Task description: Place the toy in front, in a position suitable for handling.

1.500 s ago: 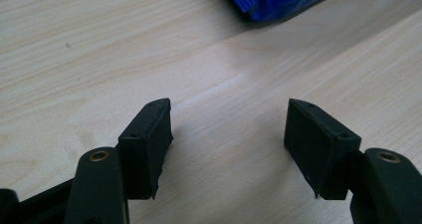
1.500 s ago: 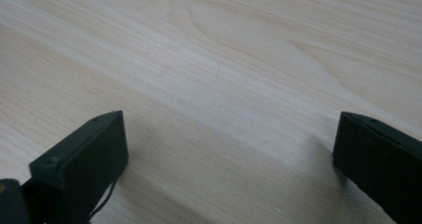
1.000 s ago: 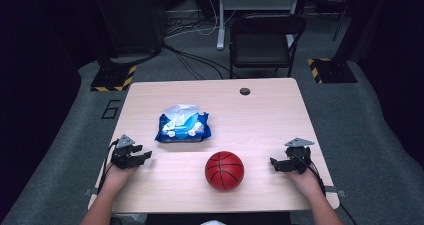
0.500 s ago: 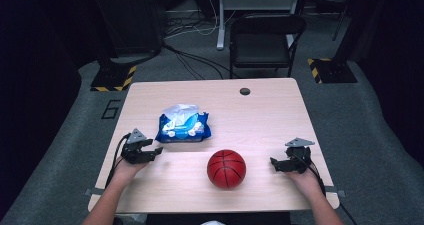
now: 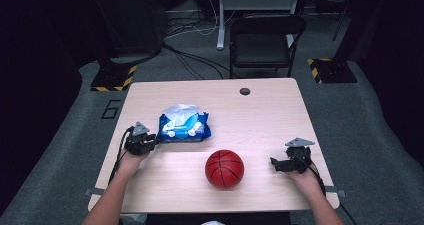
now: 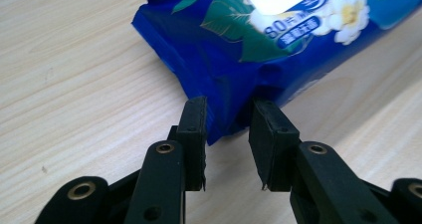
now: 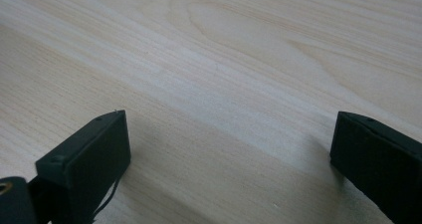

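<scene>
A blue pack of wet wipes (image 5: 183, 125) lies on the left half of the wooden table (image 5: 265, 115). My left gripper (image 5: 152, 142) sits at its near left corner. In the left gripper view the jaws have just been closing, and my left gripper (image 6: 226, 109) now pinches the crumpled corner of the pack (image 6: 259, 35) between its pads. An orange-red basketball (image 5: 224, 168) rests at the front middle of the table. My right gripper (image 5: 274, 162) is to the right of the ball, low over the table, open with bare wood between the jaws of the right gripper (image 7: 229, 134).
A small dark round hole (image 5: 244, 91) is in the table near its far edge. A black chair (image 5: 267, 40) stands behind the table. Cables and yellow-black striped stand feet (image 5: 327, 70) lie on the grey floor around it.
My left gripper has moved forward and right from the table's left edge to the pack's corner, and its jaws have narrowed on it. The ball shifted slightly right. The right gripper kept still.
</scene>
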`<state>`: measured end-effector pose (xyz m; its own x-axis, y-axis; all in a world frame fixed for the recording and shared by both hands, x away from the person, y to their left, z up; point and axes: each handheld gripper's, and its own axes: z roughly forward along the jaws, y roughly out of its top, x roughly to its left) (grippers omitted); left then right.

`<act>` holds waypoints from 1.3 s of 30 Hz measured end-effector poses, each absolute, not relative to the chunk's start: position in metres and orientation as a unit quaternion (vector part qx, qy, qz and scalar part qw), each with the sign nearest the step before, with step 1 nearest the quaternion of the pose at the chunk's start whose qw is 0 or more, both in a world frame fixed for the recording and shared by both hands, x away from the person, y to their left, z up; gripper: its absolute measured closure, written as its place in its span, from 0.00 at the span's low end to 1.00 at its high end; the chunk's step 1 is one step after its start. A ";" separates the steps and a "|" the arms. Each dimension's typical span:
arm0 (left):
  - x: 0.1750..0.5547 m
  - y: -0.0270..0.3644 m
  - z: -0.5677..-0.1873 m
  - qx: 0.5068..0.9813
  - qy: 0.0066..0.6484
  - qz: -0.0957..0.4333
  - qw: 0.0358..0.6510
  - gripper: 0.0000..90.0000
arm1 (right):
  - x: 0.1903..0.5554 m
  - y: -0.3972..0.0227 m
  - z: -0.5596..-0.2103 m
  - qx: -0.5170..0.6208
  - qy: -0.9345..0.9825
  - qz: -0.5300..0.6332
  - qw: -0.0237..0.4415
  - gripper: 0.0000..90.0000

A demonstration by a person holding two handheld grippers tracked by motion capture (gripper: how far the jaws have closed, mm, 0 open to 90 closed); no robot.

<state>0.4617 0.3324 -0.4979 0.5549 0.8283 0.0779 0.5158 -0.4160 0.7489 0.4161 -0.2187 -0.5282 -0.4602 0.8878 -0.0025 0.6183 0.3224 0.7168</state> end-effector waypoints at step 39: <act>0.408 0.381 -0.494 0.824 0.415 0.232 0.308 1.00 | 0.415 -0.219 -0.528 0.481 0.784 0.336 0.205 0.04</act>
